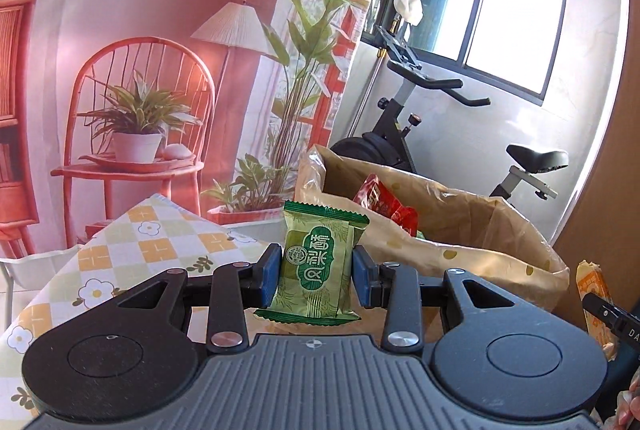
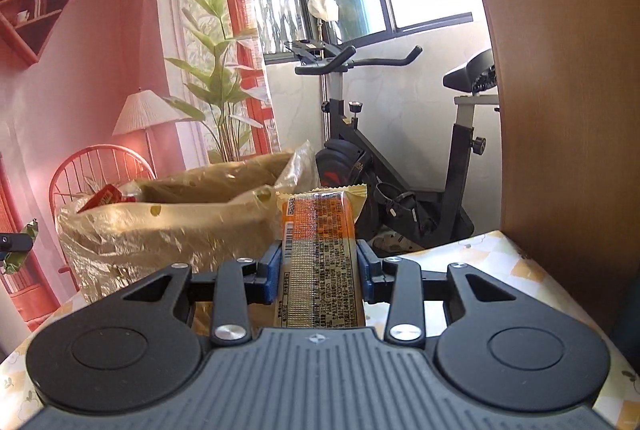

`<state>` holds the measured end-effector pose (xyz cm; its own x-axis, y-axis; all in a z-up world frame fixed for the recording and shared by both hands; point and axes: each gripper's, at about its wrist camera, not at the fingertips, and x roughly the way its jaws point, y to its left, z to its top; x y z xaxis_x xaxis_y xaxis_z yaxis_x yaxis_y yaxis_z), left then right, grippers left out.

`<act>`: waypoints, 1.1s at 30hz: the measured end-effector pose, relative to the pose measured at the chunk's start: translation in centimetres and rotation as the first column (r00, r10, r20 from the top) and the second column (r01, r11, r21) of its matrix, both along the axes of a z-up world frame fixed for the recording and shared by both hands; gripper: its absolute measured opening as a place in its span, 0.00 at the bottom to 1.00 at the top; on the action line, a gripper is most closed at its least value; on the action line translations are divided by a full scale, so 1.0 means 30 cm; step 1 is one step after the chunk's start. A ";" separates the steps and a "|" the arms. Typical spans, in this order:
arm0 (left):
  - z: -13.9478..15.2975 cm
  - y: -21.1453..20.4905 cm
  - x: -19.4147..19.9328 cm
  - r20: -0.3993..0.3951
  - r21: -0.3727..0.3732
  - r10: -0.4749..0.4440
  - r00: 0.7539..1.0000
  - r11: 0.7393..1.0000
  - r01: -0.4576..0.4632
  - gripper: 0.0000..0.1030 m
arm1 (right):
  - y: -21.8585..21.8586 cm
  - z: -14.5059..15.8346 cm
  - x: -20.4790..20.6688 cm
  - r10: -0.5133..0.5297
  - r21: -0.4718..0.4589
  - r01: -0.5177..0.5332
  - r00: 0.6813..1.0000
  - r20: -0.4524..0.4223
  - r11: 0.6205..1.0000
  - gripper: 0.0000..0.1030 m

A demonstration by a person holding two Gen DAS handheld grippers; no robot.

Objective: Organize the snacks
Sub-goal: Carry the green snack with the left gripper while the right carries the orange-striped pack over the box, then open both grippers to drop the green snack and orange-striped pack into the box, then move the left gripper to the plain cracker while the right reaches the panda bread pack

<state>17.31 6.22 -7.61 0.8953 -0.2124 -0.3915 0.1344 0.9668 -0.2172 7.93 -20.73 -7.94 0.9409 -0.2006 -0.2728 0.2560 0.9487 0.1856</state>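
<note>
My left gripper (image 1: 315, 272) is shut on a green snack packet (image 1: 316, 262) and holds it upright above the table, just in front of a tan plastic-lined bag (image 1: 460, 230). A red snack packet (image 1: 386, 204) lies inside the bag. My right gripper (image 2: 318, 270) is shut on a long orange snack bar (image 2: 318, 250), held near the same bag (image 2: 168, 226), where the red packet (image 2: 102, 198) shows at its left. The orange bar and right gripper also show at the right edge of the left wrist view (image 1: 596, 294). The green packet shows at the left edge of the right wrist view (image 2: 22, 246).
The table has a checked flower tablecloth (image 1: 132, 250), also seen in the right wrist view (image 2: 500, 262). A brown wooden panel (image 2: 560, 110) stands at the right. An exercise bike (image 2: 400, 170) stands behind the table by the window. A pink printed backdrop (image 1: 120, 50) hangs at the left.
</note>
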 end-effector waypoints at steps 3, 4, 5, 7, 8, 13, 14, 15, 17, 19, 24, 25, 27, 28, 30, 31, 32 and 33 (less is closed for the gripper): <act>0.068 -0.048 0.031 0.054 0.009 -0.013 0.998 1.000 0.013 0.38 | 0.007 0.100 0.058 0.041 -0.041 -0.039 0.998 0.051 0.998 0.37; 0.088 -0.070 0.043 0.067 0.016 -0.027 0.997 1.000 0.026 0.38 | 0.010 0.124 0.085 0.061 -0.045 -0.058 0.997 0.054 0.997 0.37; 0.104 -0.094 0.060 0.073 0.024 -0.047 0.996 0.999 0.045 0.38 | 0.012 0.148 0.123 0.088 -0.041 -0.086 0.995 0.049 0.995 0.37; 0.133 -0.156 0.106 0.082 0.049 -0.086 0.993 0.995 0.082 0.38 | 0.018 0.169 0.201 0.126 -0.034 -0.125 0.992 0.025 0.992 0.37; 0.142 -0.186 0.134 0.078 0.069 -0.115 0.990 0.992 0.109 0.39 | 0.026 0.172 0.241 0.140 -0.042 -0.140 0.990 0.006 0.989 0.37; 0.122 -0.305 0.283 0.017 0.046 -0.189 0.982 0.981 0.188 0.38 | 0.042 0.133 0.398 0.158 -0.045 -0.163 0.983 -0.089 0.986 0.37; 0.112 -0.330 0.304 0.006 0.058 -0.196 0.980 0.979 0.196 0.39 | 0.036 0.113 0.418 0.159 -0.026 -0.163 0.981 -0.113 0.986 0.37; 0.104 -0.349 0.319 -0.001 0.067 -0.200 0.980 0.978 0.200 0.39 | 0.029 0.098 0.433 0.154 -0.015 -0.157 0.980 -0.130 0.987 0.37; 0.075 -0.372 0.354 -0.028 0.078 -0.211 0.977 0.974 0.213 0.39 | 0.020 0.078 0.447 0.143 -0.001 -0.145 0.979 -0.147 0.989 0.37; 0.047 -0.369 0.390 -0.057 0.066 -0.219 0.974 0.973 0.222 0.39 | 0.006 0.063 0.447 0.143 0.032 -0.140 0.977 -0.158 0.990 0.38; 0.015 -0.357 0.428 -0.085 0.063 -0.192 0.978 0.978 0.197 0.39 | -0.002 0.059 0.441 0.147 0.008 -0.148 0.975 -0.169 0.989 0.39; 0.019 -0.355 0.426 -0.079 0.063 -0.197 0.977 0.977 0.202 0.41 | -0.001 0.061 0.437 0.146 0.003 -0.148 0.975 -0.167 0.989 0.41; 0.031 -0.353 0.418 -0.068 0.074 -0.207 0.976 0.975 0.212 0.56 | -0.002 0.068 0.427 0.137 -0.006 -0.140 0.978 -0.160 0.990 0.47; 0.039 -0.354 0.413 -0.061 0.081 -0.206 0.977 0.974 0.211 0.57 | -0.003 0.072 0.421 0.135 -0.003 -0.137 0.979 -0.155 0.991 0.48; 0.052 -0.349 0.400 -0.053 0.091 -0.205 0.977 0.974 0.209 0.59 | -0.005 0.084 0.404 0.139 0.014 -0.139 0.980 -0.141 0.990 0.49; 0.062 -0.346 0.389 -0.055 0.093 -0.206 0.977 0.973 0.210 0.59 | -0.006 0.089 0.394 0.142 0.020 -0.141 0.981 -0.135 0.990 0.50; 0.067 -0.342 0.380 -0.055 0.097 -0.208 0.977 0.972 0.213 0.60 | -0.005 0.095 0.384 0.146 0.024 -0.144 0.981 -0.131 0.989 0.52; 0.076 -0.336 0.374 -0.053 0.104 -0.212 0.976 0.971 0.216 0.62 | -0.004 0.103 0.369 0.152 0.027 -0.149 0.981 -0.124 0.988 0.54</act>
